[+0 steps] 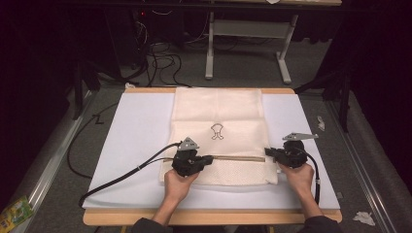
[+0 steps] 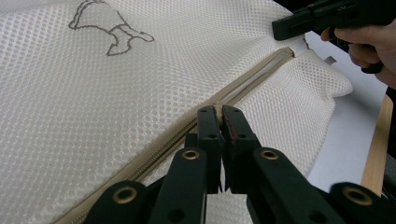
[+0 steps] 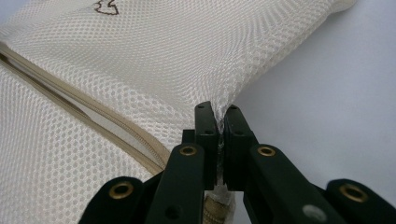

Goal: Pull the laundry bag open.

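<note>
Lying between both clamped hand-held grippers, mesh bag (image 1: 218,141) spans the table.

mesh bag (image 1: 218,116) on table (image 1: 141,126), zipper (image 1: 238,158) at near edge

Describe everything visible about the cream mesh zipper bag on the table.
The cream mesh zipper bag is flat, rectangular, of fine honeycomb netting, with a small dark outline drawing near its middle. It lies on a white mat. A beige zipper crosses its near part. The left gripper is shut at the zipper; the right gripper pinches the bag's right edge.
</note>
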Action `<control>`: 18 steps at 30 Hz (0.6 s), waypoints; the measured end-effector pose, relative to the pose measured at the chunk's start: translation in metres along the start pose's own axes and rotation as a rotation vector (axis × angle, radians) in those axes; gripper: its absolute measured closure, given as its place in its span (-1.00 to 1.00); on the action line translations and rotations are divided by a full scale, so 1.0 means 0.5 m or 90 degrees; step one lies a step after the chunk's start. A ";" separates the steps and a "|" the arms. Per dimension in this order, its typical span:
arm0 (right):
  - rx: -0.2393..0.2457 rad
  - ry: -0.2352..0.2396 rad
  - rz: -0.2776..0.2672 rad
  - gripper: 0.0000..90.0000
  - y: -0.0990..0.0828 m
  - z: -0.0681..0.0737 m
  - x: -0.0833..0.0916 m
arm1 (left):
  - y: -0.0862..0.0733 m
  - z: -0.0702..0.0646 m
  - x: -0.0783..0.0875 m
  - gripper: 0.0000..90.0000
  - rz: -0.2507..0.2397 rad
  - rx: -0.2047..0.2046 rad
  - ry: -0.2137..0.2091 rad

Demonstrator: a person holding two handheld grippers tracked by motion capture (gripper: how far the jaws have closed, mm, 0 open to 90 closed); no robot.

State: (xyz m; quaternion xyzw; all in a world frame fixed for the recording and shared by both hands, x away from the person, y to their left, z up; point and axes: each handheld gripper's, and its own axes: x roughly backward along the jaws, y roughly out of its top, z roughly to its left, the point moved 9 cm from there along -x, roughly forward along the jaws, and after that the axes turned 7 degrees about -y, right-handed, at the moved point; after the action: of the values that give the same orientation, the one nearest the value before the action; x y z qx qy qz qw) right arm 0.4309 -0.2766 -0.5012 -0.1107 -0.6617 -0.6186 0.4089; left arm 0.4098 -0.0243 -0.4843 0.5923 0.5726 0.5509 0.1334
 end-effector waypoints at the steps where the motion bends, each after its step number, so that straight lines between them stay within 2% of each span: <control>1: 0.001 -0.003 -0.001 0.95 0.000 -0.001 0.000 | 0.000 0.001 0.002 0.93 0.000 -0.001 0.003; 7: -0.003 -0.005 -0.003 0.95 0.001 -0.004 0.002 | 0.005 0.014 0.026 0.93 -0.018 0.010 0.006; 18: -0.002 -0.004 -0.001 0.95 0.003 -0.003 0.002 | 0.000 0.028 0.046 0.94 -0.026 0.018 0.014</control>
State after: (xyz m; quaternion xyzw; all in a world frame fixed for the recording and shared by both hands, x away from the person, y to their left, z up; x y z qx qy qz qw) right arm 0.4319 -0.2779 -0.4998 -0.1126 -0.6623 -0.6196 0.4059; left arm 0.4152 0.0015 -0.4776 0.5761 0.5937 0.5465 0.1302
